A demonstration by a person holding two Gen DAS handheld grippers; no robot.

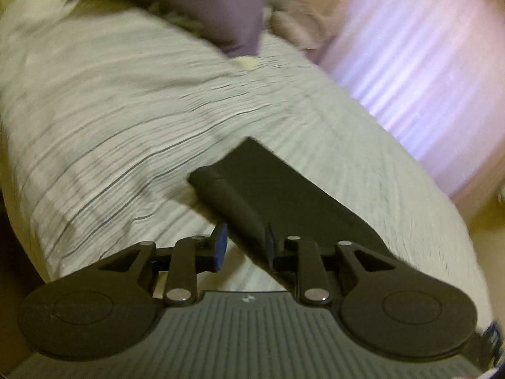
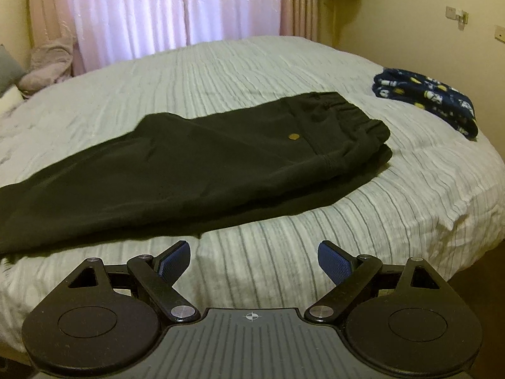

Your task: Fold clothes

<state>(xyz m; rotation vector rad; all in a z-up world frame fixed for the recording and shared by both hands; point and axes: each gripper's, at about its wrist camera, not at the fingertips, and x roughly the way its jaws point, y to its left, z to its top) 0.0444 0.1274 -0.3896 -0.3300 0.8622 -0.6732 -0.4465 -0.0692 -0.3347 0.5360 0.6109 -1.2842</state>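
Observation:
Black trousers [image 2: 189, 164] lie flat across the striped bed cover [image 2: 284, 63], waistband to the right, legs running off to the left. In the blurred left wrist view my left gripper [image 1: 246, 246] is shut on the folded end of the black trousers [image 1: 284, 189], and the cloth runs up and away between the blue pads. My right gripper [image 2: 254, 248] hangs open over the bed's front edge, just short of the trousers' hem. Nothing is between its fingers.
A folded navy patterned garment [image 2: 426, 104] sits at the bed's far right edge. Pink curtains [image 2: 157, 9] hang behind the bed. A pinkish bundle [image 2: 47, 63] lies at the back left. A purple pillow [image 1: 214, 6] lies at the head of the bed cover [image 1: 126, 126].

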